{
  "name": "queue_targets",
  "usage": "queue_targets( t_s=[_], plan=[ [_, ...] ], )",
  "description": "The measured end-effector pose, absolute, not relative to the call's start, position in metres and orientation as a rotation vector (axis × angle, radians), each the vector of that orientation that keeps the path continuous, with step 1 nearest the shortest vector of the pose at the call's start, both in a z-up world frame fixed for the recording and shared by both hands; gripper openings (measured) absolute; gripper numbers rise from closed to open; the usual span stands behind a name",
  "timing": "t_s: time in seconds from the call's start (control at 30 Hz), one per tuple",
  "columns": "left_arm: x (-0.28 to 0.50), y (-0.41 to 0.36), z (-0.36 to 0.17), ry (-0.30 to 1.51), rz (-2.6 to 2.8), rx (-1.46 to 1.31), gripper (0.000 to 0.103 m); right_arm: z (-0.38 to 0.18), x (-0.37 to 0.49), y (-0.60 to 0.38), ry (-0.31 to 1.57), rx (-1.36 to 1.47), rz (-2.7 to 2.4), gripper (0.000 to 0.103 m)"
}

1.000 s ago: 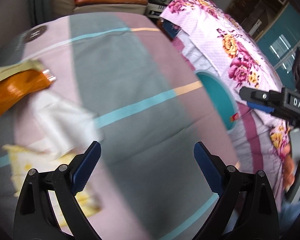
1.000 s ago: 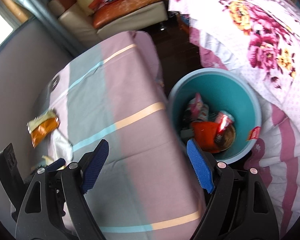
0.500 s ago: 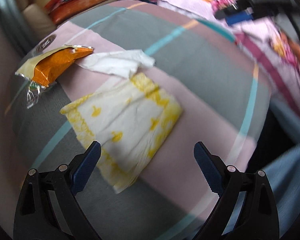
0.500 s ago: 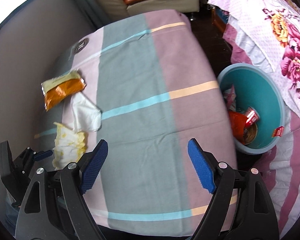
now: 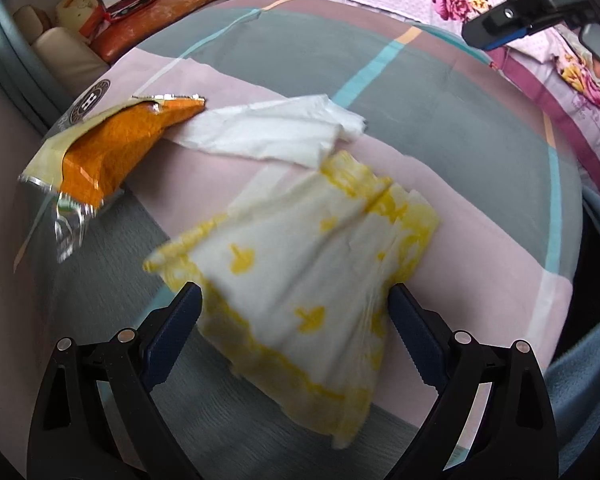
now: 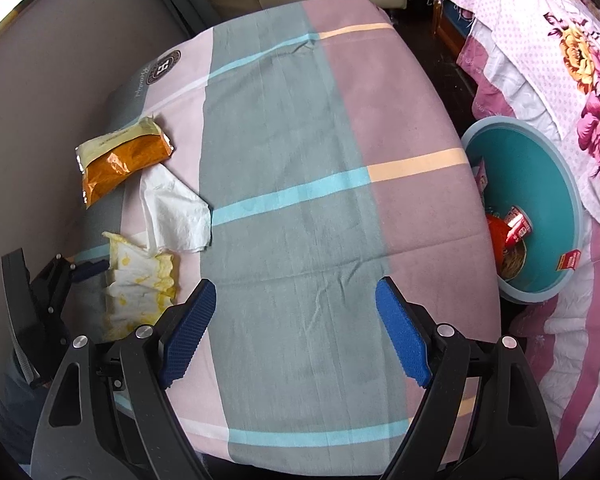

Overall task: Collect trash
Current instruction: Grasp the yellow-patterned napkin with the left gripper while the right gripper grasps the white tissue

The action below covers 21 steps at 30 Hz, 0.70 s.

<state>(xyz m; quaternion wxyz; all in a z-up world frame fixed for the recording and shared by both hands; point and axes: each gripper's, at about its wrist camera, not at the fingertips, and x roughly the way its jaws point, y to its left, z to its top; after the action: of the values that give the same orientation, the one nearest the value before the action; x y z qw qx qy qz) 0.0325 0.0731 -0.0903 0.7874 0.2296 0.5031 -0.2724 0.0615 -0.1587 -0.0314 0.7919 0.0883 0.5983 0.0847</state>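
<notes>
A crumpled white-and-yellow napkin lies on the striped tablecloth. My left gripper is open, its jaws standing either side of the napkin's near end. A plain white tissue and an orange snack wrapper lie beyond it. In the right wrist view, the napkin, tissue and wrapper lie at the table's left, with the left gripper beside the napkin. My right gripper is open and empty above the table's near middle. A teal bin holding trash stands on the floor at the right.
A floral bedspread hangs at the right behind the bin. A sofa with an orange cushion stands beyond the table. A grey wall borders the table's left side. The right gripper shows in the left wrist view at top right.
My left gripper has swung left from the bin side to the trash and closed in on the yellow napkin. My right gripper has drawn back from the bin over the table.
</notes>
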Motion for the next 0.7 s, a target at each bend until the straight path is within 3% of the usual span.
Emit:
queue_targets(
  t_s=[0.43, 0.6, 0.67, 0.7],
  plan=[
    [0.064, 0.066, -0.092, 1.151, -0.751, 0.466, 0.096, -0.049, 0.086, -0.157, 1.324, 0.22, 0.179, 0.078],
    [0.052, 0.058, -0.09, 1.141, -0.734, 0.447, 0.085, -0.048, 0.088, -0.157, 1.311, 0.224, 0.194, 0.078],
    [0.047, 0.059, -0.087, 1.142, -0.698, 0.405, 0.076, -0.047, 0.087, -0.156, 1.307, 0.221, 0.205, 0.078],
    [0.046, 0.061, -0.084, 1.147, -0.685, 0.371, 0.064, -0.046, 0.087, -0.157, 1.305, 0.221, 0.207, 0.078]
  ],
)
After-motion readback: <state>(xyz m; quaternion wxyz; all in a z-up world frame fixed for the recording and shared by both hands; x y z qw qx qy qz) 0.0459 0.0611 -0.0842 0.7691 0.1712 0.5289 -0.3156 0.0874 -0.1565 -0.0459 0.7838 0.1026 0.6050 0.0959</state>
